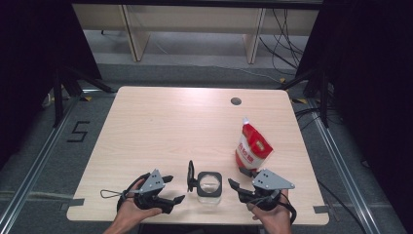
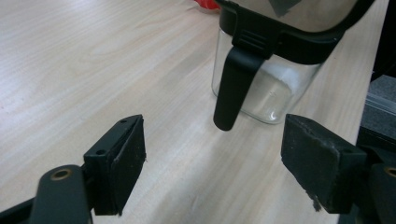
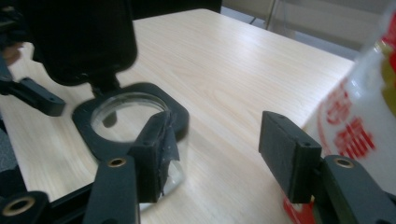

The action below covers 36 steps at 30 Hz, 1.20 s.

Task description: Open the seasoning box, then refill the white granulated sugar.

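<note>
Both tongs sit at the near edge of the desk, one on each side of a small glass jar. The left tongs are released, jaws wide apart with nothing between them. The right tongs are parted too, and bare desk shows between their pads.

Judging by the layout, the step in hand is taking hold of the jar or its lid. To do that well, the left tongs should come in level and centred on the black clasp hanging down the jar's side, closing only once both pads flank it. The right tongs should steady the jar without knocking the red and white pouch that stands just behind them.

Clear glass forms the jar's body, topped by a squarish black collar around a round mouth. Its black lid stands swung open on the left side. Whether anything is inside, I cannot tell.
</note>
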Each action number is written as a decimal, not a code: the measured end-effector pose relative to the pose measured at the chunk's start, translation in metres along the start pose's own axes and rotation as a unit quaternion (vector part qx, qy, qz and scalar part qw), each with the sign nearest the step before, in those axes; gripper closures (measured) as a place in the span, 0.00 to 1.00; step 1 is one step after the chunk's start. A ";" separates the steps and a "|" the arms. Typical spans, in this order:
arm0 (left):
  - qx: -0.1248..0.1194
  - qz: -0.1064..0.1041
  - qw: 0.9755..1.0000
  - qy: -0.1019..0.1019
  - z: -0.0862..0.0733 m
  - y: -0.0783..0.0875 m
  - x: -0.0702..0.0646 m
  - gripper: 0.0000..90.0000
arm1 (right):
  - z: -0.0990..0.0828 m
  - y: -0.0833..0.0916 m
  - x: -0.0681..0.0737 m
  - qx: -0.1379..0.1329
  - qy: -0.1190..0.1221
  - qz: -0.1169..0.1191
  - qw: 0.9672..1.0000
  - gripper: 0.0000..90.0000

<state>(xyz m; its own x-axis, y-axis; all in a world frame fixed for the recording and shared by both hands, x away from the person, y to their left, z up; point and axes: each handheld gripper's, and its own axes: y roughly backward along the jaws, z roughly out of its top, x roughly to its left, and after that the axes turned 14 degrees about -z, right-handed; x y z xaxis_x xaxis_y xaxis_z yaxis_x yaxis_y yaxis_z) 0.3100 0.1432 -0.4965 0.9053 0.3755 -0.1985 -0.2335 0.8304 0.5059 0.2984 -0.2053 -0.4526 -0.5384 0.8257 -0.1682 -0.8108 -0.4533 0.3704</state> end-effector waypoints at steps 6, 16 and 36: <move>0.008 0.006 1.000 0.001 -0.003 -0.001 -0.004 0.20 | -0.012 0.002 -0.007 0.022 -0.022 -0.005 1.000 0.48; 0.009 0.006 1.000 0.019 -0.006 0.001 -0.010 0.21 | -0.024 0.013 -0.014 0.042 -0.061 -0.039 0.996 0.43; 0.027 0.003 1.000 0.011 -0.008 -0.003 -0.012 0.22 | -0.039 0.018 -0.053 0.023 -0.099 -0.123 0.987 0.21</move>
<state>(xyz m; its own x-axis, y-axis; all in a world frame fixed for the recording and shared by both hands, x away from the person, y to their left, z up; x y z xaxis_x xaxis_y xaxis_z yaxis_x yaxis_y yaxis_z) 0.2969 0.1397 -0.5027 0.8959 0.3901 -0.2124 -0.2197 0.8048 0.5514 0.3036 -0.2702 -0.4725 -0.2682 0.9601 -0.0787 -0.8978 -0.2195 0.3817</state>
